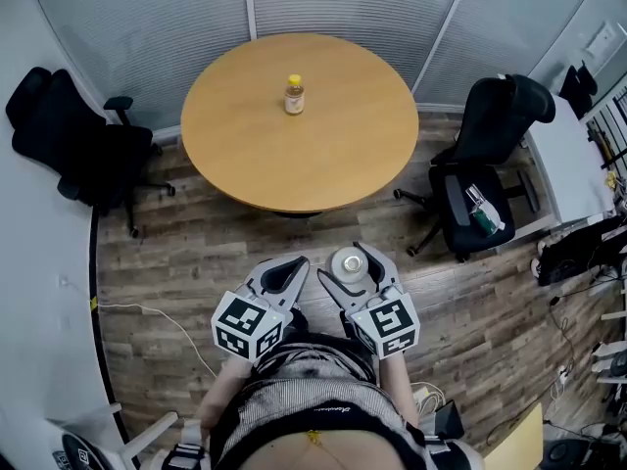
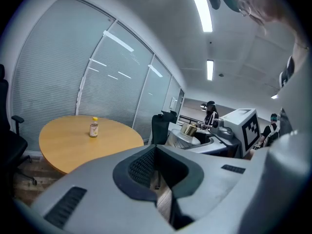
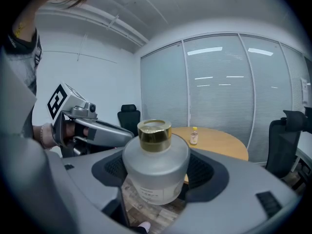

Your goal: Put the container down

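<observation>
While the frosted glass container point(image 3: 156, 167) is held upright between the jaws of the right gripper point(image 1: 349, 265), clamped at its wide round body below the gold cap point(image 3: 154, 129) and well short of the round table point(image 1: 323, 164), the left gripper point(image 1: 284, 270) is seen with jaws pressed together on nothing. The container is judged heavy for its size, rigid, smooth-walled and breakable, so a hold at the widest part of the body is favoured, with the base set down flat. Print on its pale label cannot be read.
</observation>
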### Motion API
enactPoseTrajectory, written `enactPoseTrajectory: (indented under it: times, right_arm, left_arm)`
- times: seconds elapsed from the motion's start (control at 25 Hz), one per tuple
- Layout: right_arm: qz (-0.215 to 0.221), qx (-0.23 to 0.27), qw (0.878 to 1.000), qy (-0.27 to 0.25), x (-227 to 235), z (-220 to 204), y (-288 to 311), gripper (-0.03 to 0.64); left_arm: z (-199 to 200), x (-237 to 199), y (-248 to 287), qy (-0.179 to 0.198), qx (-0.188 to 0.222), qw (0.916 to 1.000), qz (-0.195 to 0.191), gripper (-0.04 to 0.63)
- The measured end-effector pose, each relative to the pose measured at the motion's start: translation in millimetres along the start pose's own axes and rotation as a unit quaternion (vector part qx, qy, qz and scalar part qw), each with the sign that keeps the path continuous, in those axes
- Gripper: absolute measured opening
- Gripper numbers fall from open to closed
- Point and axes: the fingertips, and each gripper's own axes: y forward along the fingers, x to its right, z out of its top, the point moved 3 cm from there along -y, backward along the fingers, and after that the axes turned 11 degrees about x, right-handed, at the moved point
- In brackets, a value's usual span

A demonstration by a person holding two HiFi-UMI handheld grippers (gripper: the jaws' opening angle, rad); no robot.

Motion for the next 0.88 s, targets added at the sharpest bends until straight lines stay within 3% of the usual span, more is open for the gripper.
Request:
enactPoseTrajectory:
  times: [0.4, 0.6, 0.88]
  right_arm:
    - [-0.005, 0.002, 1.000, 0.001, 6.1, 7.7, 53.1, 0.348]
    - [-0.004, 0.001, 1.000, -0.001, -0.9, 9.6, 71.4, 0.348]
    - [-0.003, 0.002, 1.000, 0.004, -12.9, 10.1, 91.9, 0.348]
  left_arm:
    - [11.4, -48.6, 15.2, 0.008, -0.008, 0.9998, -0.014, 0.021]
    - [13.2, -66.3, 8.9, -0.006, -0.002, 0.9998, -0.018, 0.021]
    - [13.2, -86.7, -2.0, 0.004, -0.008, 0.9998, -0.017, 0.021]
